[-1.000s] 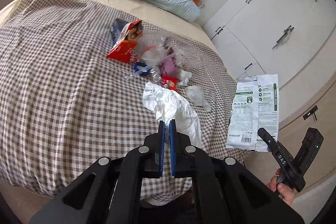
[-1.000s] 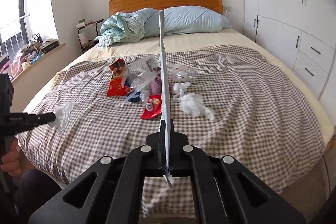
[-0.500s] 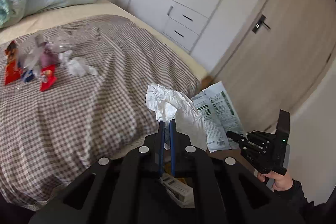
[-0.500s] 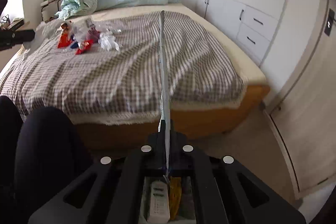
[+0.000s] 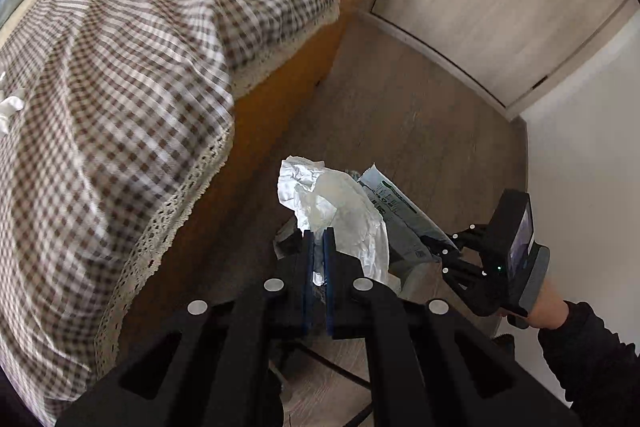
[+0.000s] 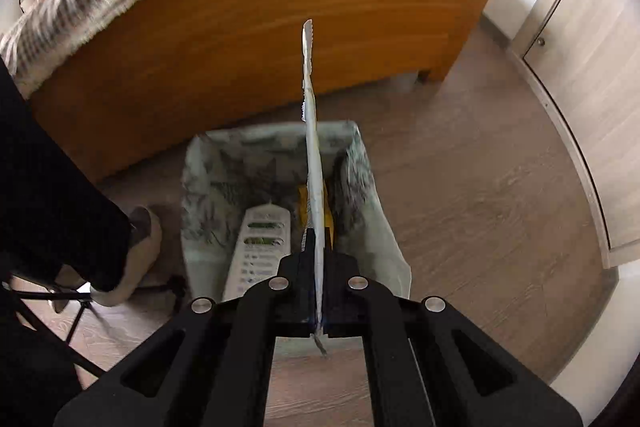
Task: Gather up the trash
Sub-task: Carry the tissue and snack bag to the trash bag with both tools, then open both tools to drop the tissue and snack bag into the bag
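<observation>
Fingers clamp flat packet edge-on — lined bin directly below.

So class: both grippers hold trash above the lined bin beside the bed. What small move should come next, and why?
Probably open the right gripper: its flat wrapper hangs edge-on directly over the bin, so it should drop in. The left gripper, shut on crumpled plastic, can follow.

Both wrist cameras are looking steeply down beside the bed, sharing its wooden frame and floor; the right is hovering close over the bin.
</observation>
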